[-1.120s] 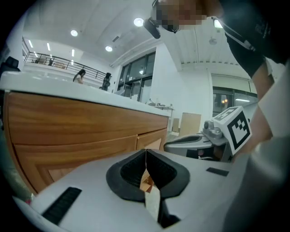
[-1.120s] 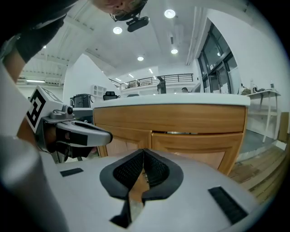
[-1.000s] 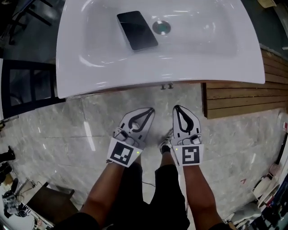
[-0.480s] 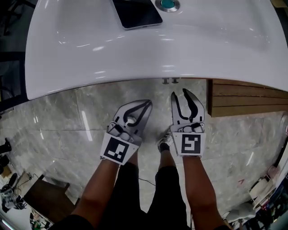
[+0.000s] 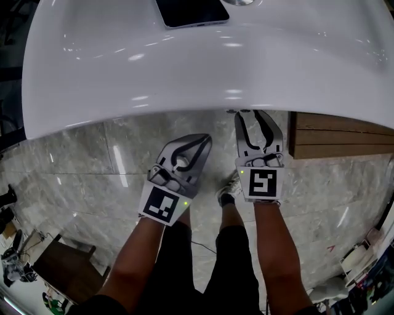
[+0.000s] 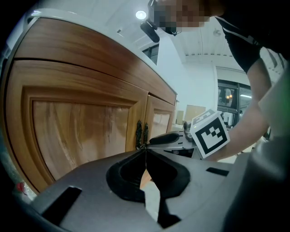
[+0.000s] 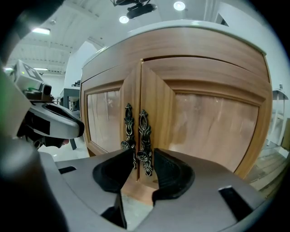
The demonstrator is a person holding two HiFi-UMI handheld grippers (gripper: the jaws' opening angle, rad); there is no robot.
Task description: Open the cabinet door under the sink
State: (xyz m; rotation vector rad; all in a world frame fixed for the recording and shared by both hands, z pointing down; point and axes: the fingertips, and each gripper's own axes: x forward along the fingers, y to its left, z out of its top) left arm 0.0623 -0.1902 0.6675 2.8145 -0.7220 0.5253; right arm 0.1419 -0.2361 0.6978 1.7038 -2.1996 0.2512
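While a phone (image 5: 192,12) is lying in the sink (image 5: 184,80), cabinet doors (image 7: 199,118) beneath are sitting closed; right gripper (image 7: 144,156), jaws just opening, is gaping empty before their handles (image 7: 144,131); left gripper (image 6: 146,152) clenched, empty.

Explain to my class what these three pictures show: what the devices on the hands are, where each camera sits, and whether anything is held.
Each of the person's hands holds a two-jaw gripper tool. The head view looks down on the left gripper, the right gripper, and a white sink with a phone lying in it. The other two cameras ride on the grippers and face the wooden cabinet doors. The left gripper is shut and empty. The right gripper's jaws have just been opening; an ornate door handle lines up with their gap, not gripped.
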